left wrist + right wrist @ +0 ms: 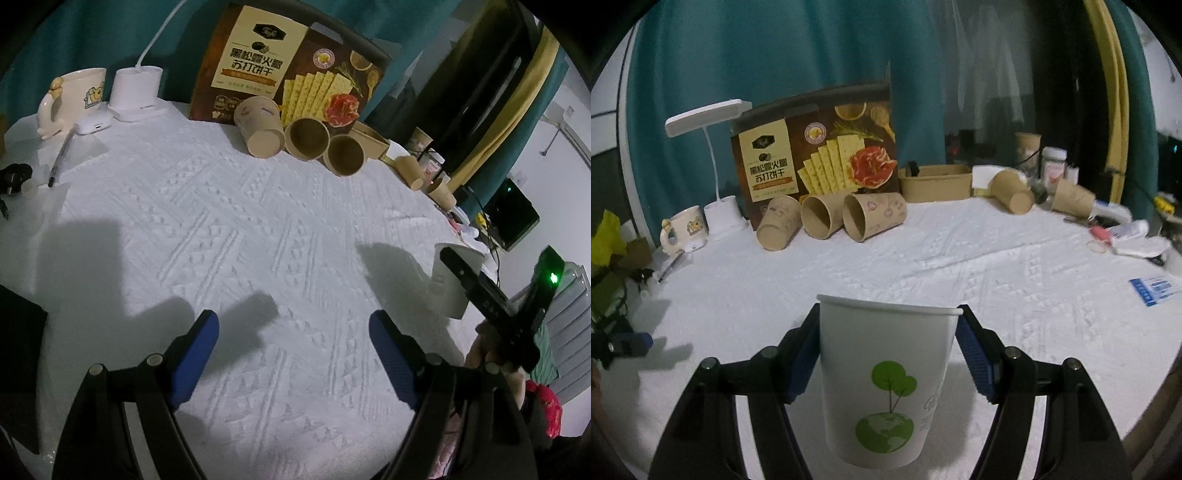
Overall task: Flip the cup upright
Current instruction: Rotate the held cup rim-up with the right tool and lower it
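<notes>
A white paper cup (886,380) with a green tree-and-globe print stands upright, rim up, between the blue pads of my right gripper (888,332), which is shut on its upper part. It sits at or just above the white tablecloth (923,258). In the left wrist view the same cup (452,284) shows at the right with the right gripper's black finger across it. My left gripper (291,347) is open and empty over the cloth, well left of the cup.
Several brown paper cups (827,219) lie on their sides at the back in front of a cracker box (812,162). A mug (685,227), a desk lamp (716,147), a brown tray (936,182) and clutter line the far edge.
</notes>
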`<state>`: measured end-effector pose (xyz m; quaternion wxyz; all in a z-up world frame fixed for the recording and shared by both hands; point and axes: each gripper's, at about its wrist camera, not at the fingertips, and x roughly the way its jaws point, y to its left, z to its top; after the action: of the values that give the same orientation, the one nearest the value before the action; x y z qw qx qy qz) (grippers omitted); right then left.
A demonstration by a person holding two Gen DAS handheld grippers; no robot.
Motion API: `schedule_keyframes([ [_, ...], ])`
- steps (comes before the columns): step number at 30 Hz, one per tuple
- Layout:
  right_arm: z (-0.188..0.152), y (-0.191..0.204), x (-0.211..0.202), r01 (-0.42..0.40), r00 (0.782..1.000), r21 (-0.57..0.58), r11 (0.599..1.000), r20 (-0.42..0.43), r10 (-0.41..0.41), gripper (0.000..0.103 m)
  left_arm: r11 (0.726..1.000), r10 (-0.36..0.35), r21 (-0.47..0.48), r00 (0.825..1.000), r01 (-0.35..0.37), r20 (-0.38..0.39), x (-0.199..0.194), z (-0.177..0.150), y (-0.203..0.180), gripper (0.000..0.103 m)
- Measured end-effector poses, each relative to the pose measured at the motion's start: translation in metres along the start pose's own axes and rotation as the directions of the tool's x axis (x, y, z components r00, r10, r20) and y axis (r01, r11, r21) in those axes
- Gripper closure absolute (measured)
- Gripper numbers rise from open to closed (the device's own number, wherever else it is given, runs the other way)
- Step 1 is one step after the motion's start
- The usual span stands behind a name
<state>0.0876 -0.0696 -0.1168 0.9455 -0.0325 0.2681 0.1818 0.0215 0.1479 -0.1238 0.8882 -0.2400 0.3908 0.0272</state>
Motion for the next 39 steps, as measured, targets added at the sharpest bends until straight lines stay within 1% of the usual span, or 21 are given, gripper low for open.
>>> schedule_keyframes([
  [4, -0.012, 0.004, -0.016, 0.031, 0.998, -0.031, 0.999, 0.055, -0.029, 0.036, 1.000, -0.005, 0.015, 1.000, 0.005, -0.007, 0.003, -0.001, -0.007, 0.019],
  [9, -0.020, 0.010, -0.028, 0.043, 0.996, -0.058, 0.997, 0.075, -0.039, 0.036, 0.999, -0.008, 0.031, 1.000, 0.009, -0.022, 0.006, -0.007, -0.013, 0.019],
  [13, -0.033, 0.009, -0.033, 0.041, 0.998, -0.043, 0.998, 0.049, -0.039, 0.036, 0.999, -0.015, 0.052, 0.999, 0.016, -0.034, 0.009, -0.009, -0.021, 0.019],
  [18, -0.042, 0.002, -0.038, 0.042, 0.999, -0.006, 0.999, 0.024, -0.042, 0.036, 0.997, -0.015, 0.078, 1.000, 0.017, -0.028, 0.006, -0.013, -0.031, 0.019],
  [21, -0.044, 0.002, -0.042, 0.038, 0.999, -0.009, 0.999, 0.016, -0.038, 0.036, 0.994, 0.005, 0.108, 1.000, -0.003, -0.015, 0.004, -0.014, -0.037, 0.019],
  [24, -0.047, 0.003, -0.044, 0.048, 0.999, -0.015, 0.999, -0.015, -0.048, 0.036, 0.992, 0.003, 0.128, 1.000, -0.002, -0.010, 0.001, -0.016, -0.044, 0.019],
  [34, -0.061, 0.000, -0.058, 0.049, 0.996, 0.010, 0.999, -0.076, -0.049, 0.030, 0.985, -0.002, 0.172, 1.000, 0.003, -0.009, -0.005, -0.026, -0.062, 0.019],
  [39, -0.068, -0.004, -0.068, 0.033, 0.996, 0.026, 0.999, -0.087, -0.030, 0.028, 0.981, -0.007, 0.191, 1.000, 0.009, -0.010, -0.007, -0.030, -0.071, 0.019],
])
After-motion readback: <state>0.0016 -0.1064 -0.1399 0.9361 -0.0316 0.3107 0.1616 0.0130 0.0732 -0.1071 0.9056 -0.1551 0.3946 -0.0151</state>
